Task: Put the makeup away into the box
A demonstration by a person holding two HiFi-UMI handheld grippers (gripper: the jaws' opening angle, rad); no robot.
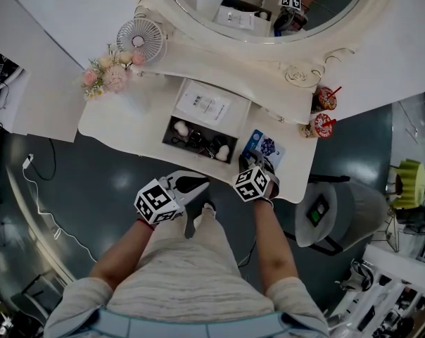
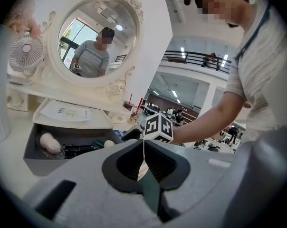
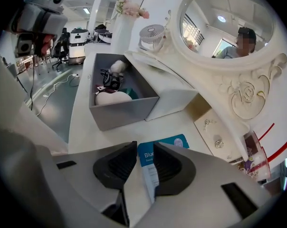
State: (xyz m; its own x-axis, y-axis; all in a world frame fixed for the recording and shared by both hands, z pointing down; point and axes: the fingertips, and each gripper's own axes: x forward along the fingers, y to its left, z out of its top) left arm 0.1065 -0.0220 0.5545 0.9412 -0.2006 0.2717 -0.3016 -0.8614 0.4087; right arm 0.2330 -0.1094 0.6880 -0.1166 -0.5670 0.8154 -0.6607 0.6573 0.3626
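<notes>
While the right hand-held gripper [image 3: 144, 146] poises its jaws apart over the flat blue packet [image 3: 174, 142], seemingly not yet pinching it, closing could skid it off the worktop [image 3: 148, 125].

The only word that could be read was "Blue", in white letters on the blue top of the packet [image 3: 147, 156]. The fine print on the white part below it was too small to read. The printed sheet [image 1: 203, 105] on the box lid [image 1: 235, 122] and the red labels on the two cups [image 1: 326, 98] carried print that could not be made out.
</notes>
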